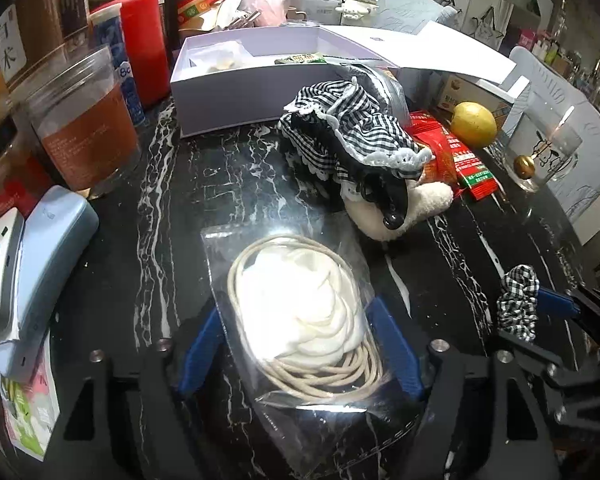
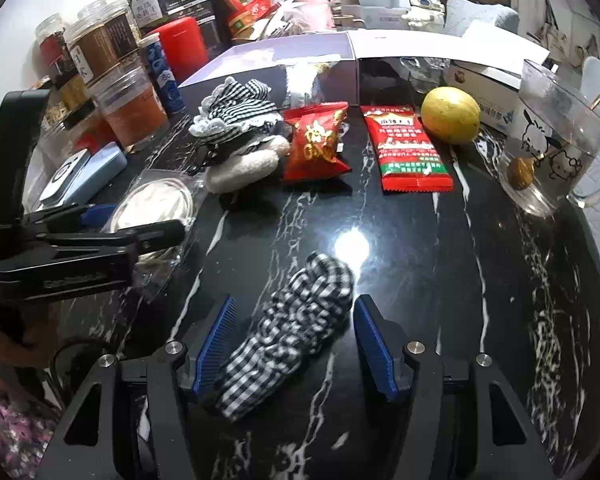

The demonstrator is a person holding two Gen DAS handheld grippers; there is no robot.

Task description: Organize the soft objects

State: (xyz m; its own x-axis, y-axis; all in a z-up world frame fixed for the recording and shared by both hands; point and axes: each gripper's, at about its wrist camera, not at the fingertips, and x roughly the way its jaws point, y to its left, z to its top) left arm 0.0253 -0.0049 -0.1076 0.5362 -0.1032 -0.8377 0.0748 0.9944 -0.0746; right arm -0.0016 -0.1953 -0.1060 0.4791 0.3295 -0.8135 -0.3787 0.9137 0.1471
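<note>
A clear bag with white cotton pads and beige hair ties (image 1: 300,312) lies on the black marble table (image 1: 260,184) between the blue pads of my left gripper (image 1: 298,320), which is open around it. It also shows in the right wrist view (image 2: 156,204). A black-and-white gingham scrunchie (image 2: 296,320) lies between the pads of my right gripper (image 2: 294,312), which is open; it also shows in the left wrist view (image 1: 518,302). A pile of gingham lace-trimmed cloth on a white fluffy item (image 1: 352,140) lies further back.
An open white box (image 1: 260,80) stands behind the pile. Jars (image 1: 84,120) and a red canister (image 1: 146,44) line the left. Red snack packets (image 2: 408,148), a lemon (image 2: 452,114) and a glass mug (image 2: 556,140) sit at the right. A blue-white device (image 1: 28,280) lies left.
</note>
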